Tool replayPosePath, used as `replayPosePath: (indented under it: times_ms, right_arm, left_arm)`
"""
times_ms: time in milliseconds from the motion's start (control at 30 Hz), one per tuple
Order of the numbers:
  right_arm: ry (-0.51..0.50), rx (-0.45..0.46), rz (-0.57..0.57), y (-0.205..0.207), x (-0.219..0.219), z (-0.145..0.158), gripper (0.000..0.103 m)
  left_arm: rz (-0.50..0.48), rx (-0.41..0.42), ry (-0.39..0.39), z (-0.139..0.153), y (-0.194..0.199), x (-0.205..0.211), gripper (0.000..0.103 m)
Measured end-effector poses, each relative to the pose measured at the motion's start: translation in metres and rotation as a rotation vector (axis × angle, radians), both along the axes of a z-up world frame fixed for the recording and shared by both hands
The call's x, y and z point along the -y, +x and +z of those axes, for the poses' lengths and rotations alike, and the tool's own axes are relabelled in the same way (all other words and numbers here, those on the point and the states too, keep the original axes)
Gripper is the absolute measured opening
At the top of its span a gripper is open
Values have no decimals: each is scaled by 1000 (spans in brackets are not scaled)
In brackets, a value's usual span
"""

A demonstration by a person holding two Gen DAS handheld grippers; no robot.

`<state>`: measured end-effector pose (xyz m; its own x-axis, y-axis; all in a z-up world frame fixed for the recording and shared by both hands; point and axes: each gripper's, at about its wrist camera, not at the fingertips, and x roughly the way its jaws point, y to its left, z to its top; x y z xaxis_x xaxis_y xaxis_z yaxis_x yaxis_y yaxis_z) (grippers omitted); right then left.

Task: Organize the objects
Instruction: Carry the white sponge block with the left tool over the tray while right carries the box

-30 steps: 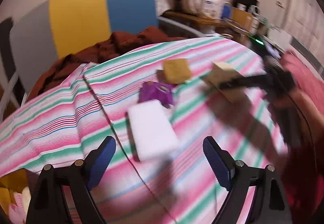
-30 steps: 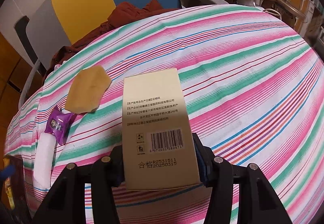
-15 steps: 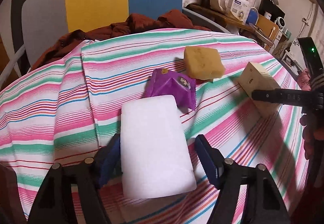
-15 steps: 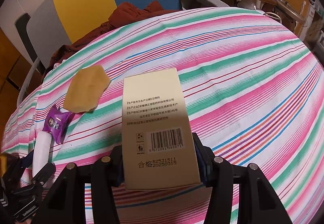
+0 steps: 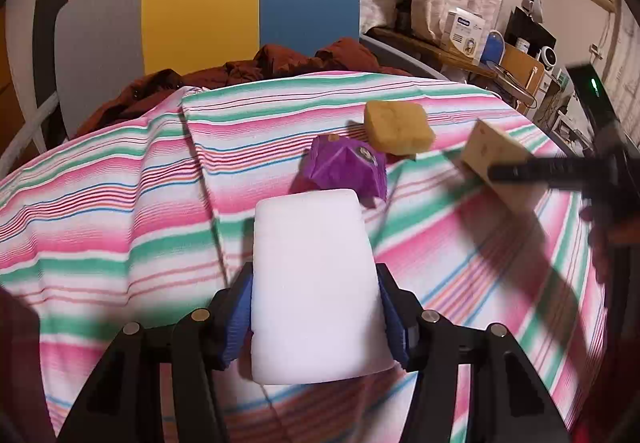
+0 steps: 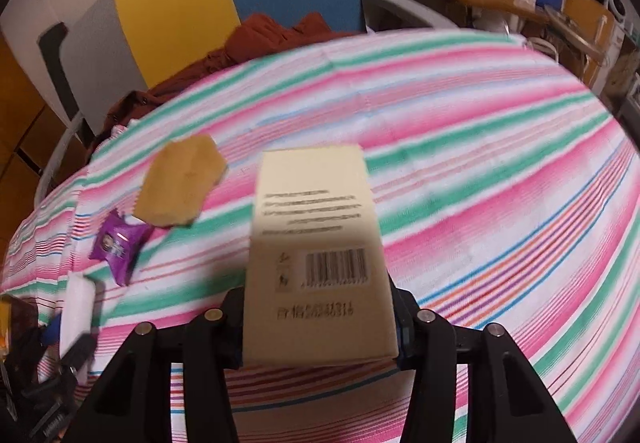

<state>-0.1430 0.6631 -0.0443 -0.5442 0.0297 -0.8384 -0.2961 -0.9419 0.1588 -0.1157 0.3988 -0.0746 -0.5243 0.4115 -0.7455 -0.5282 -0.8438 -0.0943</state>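
On striped cloth (image 5: 120,211), four items spread out. L gripper (image 5: 316,307) low over cloth, jaws just been closing, blue pads (image 5: 240,319) now against both long sides of white block (image 5: 312,283), clamped on it; block's far end points toward purple packet (image 5: 344,167), which sits just beyond, touching or nearly so, can't tell. Tan sponge (image 5: 398,127) just past packet, toward far R, edges look to meet. R gripper (image 6: 320,323) clamped on cream box (image 6: 316,255); jaws just been closing a bit further, box betw. them, barcode side up, print blurred. Whether box rests on cloth or is lifted: can't tell, though from L cam box (image 5: 492,159) looks tilted w/ one end on or near cloth, R gripper's black finger (image 5: 536,171) across it. From R cam, sponge (image 6: 180,183) lies L of box, apart; packet (image 6: 118,243) nearer & further L, corner tucked at sponge edge; white block (image 6: 78,307) at far L edge w/ L gripper (image 6: 60,355) on it, partly cut off. Cloth has crease running front to back L of block. Behind cloth: reddish-brown garment (image 5: 256,75) heaped at far edge, grey/yellow/blue panel (image 5: 208,3) upright behind it. Cluttered shelf (image 5: 480,55) far R, details too small.
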Motion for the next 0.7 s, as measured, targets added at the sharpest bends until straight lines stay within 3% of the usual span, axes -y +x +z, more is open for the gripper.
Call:
replayPosePath:
  times_ms: [233,433,533,700]
  right_arm:
    - [37,-9,32,1,10,3,50]
    - [65,-21,70,4,22,11,50]
    - [6,-27,58,10,28,19,50]
    - [-178,-39,30,32,45,23,50]
  left_arm:
    - [-8,-48,-5,3,32,22,57]
    - [-2,-39,12,2,49,44,57]
    - [-9,-30,23,2,58,54,57]
    - [-19,-17,54,0,67,62,57]
